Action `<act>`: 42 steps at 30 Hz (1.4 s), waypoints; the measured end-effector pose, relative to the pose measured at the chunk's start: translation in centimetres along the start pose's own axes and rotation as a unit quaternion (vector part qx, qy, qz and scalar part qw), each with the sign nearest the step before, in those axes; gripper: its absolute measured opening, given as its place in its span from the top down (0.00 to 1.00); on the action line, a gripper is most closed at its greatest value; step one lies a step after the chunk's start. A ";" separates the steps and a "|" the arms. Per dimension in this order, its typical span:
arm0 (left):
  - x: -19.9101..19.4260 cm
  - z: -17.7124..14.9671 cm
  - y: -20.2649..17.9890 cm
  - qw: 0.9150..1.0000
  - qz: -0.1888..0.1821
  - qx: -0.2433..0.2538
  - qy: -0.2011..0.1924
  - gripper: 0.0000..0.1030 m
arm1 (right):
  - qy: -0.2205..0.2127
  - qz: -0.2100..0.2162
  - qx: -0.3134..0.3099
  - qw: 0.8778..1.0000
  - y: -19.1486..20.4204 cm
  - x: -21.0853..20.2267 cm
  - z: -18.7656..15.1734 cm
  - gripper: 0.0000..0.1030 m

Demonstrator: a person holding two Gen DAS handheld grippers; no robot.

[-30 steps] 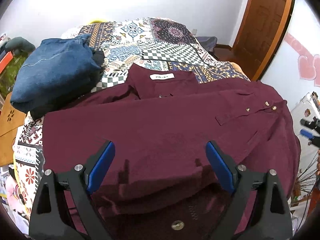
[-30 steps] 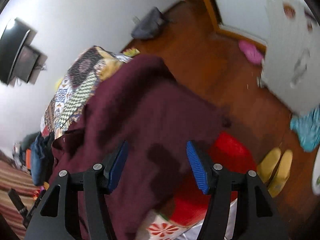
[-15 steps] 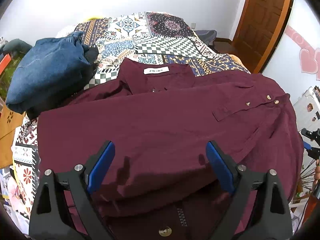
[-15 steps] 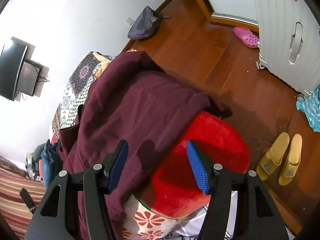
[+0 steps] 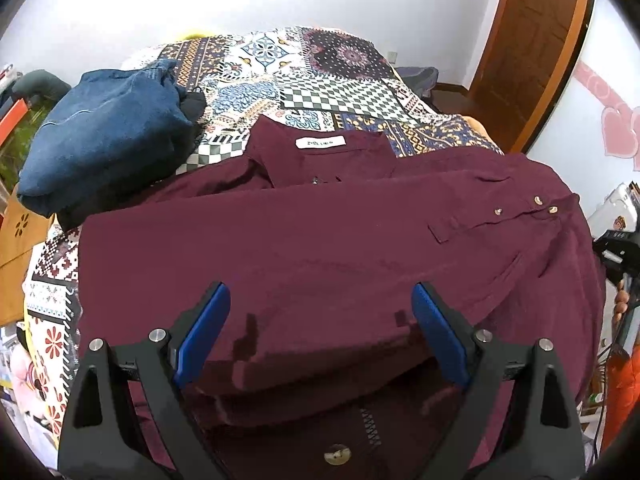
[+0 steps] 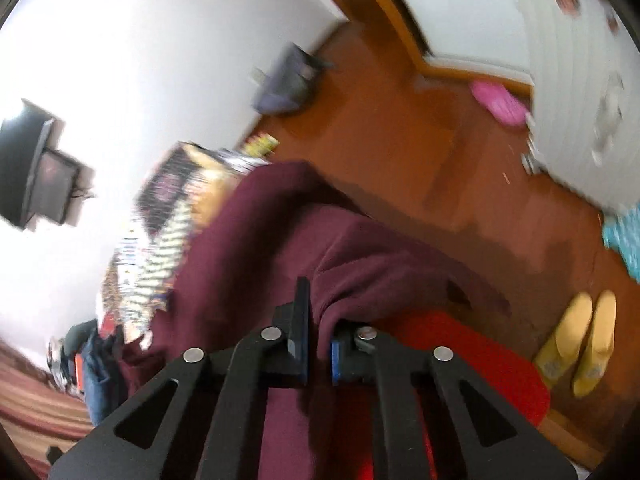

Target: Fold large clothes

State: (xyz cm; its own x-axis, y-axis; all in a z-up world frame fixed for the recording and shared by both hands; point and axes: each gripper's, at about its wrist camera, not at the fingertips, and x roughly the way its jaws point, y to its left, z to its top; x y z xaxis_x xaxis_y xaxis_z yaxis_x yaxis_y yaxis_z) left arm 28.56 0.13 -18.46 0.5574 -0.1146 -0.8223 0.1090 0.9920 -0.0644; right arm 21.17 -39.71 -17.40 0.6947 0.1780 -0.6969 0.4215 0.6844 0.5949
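In the left wrist view, the left hand-held gripper (image 5: 320, 332) hangs tilted down over the maroon shirt (image 5: 320, 240), its jaws spread wide with nothing between them; the shirt lies spread across a patterned bed (image 5: 320, 80), jeans (image 5: 104, 128) piled beside it, a wooden door (image 5: 532, 40) beyond. In the blurred right wrist view, the right hand-held gripper (image 6: 318, 344) is clamped on a fold of the shirt (image 6: 280, 248) at the bed's edge, above a red cushion (image 6: 480, 368), with yellow slippers (image 6: 580, 340) on the wooden floor (image 6: 380, 128).

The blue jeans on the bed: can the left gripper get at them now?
Probably yes. The left gripper is open and empty above the maroon shirt; the jeans lie uncovered beside it, with nothing between.
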 end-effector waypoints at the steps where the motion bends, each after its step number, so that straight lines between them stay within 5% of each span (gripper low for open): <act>1: -0.2 0.0 0.1 1.000 0.002 0.000 -0.003 0.10 | -0.009 0.008 -0.014 1.000 1.2 -0.7 0.0 0.94; 4: -0.7 0.2 0.5 1.000 0.006 0.003 -0.014 0.10 | -0.043 0.052 -0.085 0.994 7.5 -4.1 -0.2 0.94; 9: -2.1 0.5 1.0 0.999 -0.007 -0.003 -0.039 0.10 | -0.072 0.131 -0.238 0.960 18.4 -8.8 -4.5 0.94; 13: -3.0 0.2 1.3 0.998 -0.023 -0.007 -0.051 0.10 | -0.008 0.148 -0.305 0.941 21.5 -7.0 -9.2 0.91; 17: -3.5 -0.5 1.4 0.998 -0.018 0.003 -0.053 0.10 | 0.058 0.098 -0.339 0.934 21.4 -4.0 -12.1 0.90; 19: -3.7 -0.9 1.4 0.998 -0.019 0.007 -0.053 0.10 | 0.084 0.093 -0.334 0.934 20.4 -3.5 -12.2 0.88; 21: -4.0 -1.3 1.5 0.998 -0.016 0.012 -0.053 0.10 | 0.093 0.103 -0.315 0.939 19.2 -3.9 -11.3 0.75; 24: -4.0 -1.6 1.2 0.998 -0.005 0.016 -0.054 0.10 | 0.061 0.097 -0.293 0.949 17.9 -5.8 -9.6 0.51; 27: -4.0 -1.6 0.8 0.998 -0.007 0.017 -0.054 0.10 | 0.024 0.083 -0.266 0.960 16.6 -6.6 -8.4 0.38; 36: -4.4 -1.3 -0.5 0.998 -0.003 0.025 -0.059 0.10 | 0.042 0.034 -0.093 0.994 7.3 -3.9 -4.7 0.35; 42: -3.9 -1.0 -0.7 0.998 0.001 0.021 -0.051 0.10 | 0.095 0.038 0.006 0.995 2.7 0.1 -5.0 0.35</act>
State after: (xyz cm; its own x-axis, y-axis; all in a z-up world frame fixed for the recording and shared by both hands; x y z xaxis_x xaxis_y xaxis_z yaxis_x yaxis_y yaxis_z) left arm 25.53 -0.06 -15.80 0.6380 -0.1197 -0.7607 0.1415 0.9892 -0.0370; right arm 19.44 -34.34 -17.85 0.6033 0.3595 -0.7119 0.3796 0.6556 0.6528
